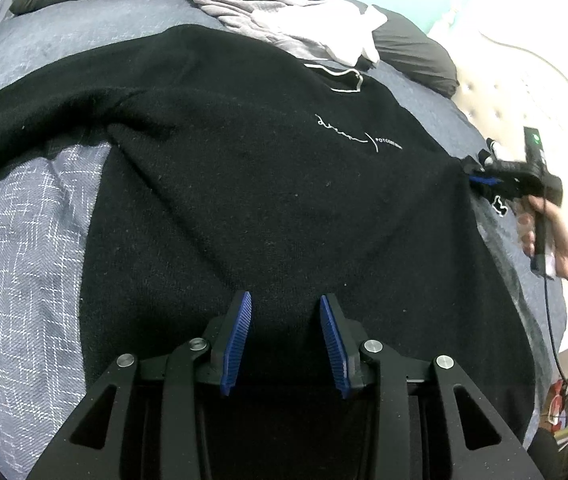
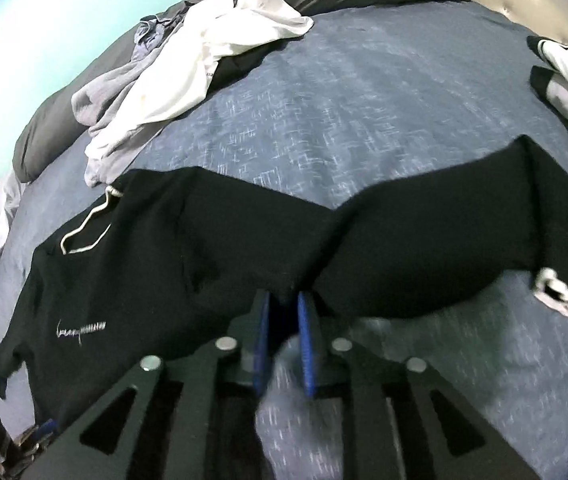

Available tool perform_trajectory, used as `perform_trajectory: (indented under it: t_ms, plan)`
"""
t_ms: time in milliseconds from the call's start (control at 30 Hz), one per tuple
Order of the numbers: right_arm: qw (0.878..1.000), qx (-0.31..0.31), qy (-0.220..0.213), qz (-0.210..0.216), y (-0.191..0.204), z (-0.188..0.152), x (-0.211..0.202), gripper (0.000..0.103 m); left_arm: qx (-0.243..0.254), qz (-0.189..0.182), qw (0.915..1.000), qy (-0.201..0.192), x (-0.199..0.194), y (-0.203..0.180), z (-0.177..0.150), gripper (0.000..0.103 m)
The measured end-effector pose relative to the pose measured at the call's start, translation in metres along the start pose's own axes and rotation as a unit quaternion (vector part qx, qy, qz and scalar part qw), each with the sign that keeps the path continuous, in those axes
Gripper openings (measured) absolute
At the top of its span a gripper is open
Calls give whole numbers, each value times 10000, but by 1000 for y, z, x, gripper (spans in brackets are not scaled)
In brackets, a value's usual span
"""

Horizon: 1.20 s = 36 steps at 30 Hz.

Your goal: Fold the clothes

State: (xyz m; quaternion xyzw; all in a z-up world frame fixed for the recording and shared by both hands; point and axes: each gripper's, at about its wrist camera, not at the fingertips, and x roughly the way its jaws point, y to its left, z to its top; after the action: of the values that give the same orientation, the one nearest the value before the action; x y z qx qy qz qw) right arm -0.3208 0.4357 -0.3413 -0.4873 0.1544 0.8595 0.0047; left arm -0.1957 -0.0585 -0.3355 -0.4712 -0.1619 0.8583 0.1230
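Left gripper (image 1: 285,304): its blue pads are standing apart, hovering over the lower body of the black sweatshirt (image 1: 276,184); nothing is lying between them, and whether the tips are brushing the cloth cannot be told.
Right gripper (image 2: 284,300): its jaws are standing narrowly apart, with a ridge of the sweatshirt's black cloth (image 2: 288,280) sitting between the pad tips at the underarm; the view is blurring, so whether the pads are pressing on it cannot be told.
Right hand (image 1: 551,236): it is showing in the left view, wrapping the gripper's handle at the sweatshirt's far side edge.
Sweatshirt: it is lying spread face up on the blue-grey bedspread (image 2: 363,100), directly ahead of both grippers; a white script logo (image 1: 357,136) is showing on the chest and a white drawstring (image 2: 84,232) is curling at the neck; one sleeve (image 2: 483,232) is stretching out to the right of the right gripper, ending in a white-tagged cuff (image 2: 559,296).
Counts: two grippers; one black sweatshirt; one heap of pale clothes (image 2: 188,64) lying beyond the sweatshirt; one black-and-white garment (image 2: 567,80) lying far right of the right gripper.
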Motion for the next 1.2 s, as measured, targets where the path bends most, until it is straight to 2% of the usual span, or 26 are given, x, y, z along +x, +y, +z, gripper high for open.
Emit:
perform_trajectory:
  t_ms: [133, 267, 367, 533, 633, 733, 900, 1200]
  plan:
    - [9987, -76, 388, 332, 2, -28, -25, 20, -97, -46, 9999, -28, -10, 1, 3, 39]
    - [9946, -412, 782, 548, 8, -71, -55, 26, -186, -112, 9996, -167, -42, 0, 9, 39]
    - [9915, -544, 949, 709, 9, -104, -81, 27, -67, -43, 9999, -147, -71, -3, 13, 39]
    - [9877, -597, 1175, 843, 7, -154, -113, 37, 112, 36, 9994, 324, -115, 3, -1, 40]
    - [9866, -594, 1246, 874, 5, -173, -125, 37, 256, 215, 9975, 629, -134, 10, -19, 40]
    - [9863, -641, 1327, 748, 4, -196, -138, 37, 133, 225, 9957, 892, -149, 24, -39, 40]
    - [9831, -703, 1573, 622, 2, -228, -144, 37, -2, 108, 9905, 1373, -157, 33, -71, 40]
    - [9771, -567, 1940, 671, 2, -264, -140, 39, -240, -167, 9827, 1831, -155, 33, -116, 40]
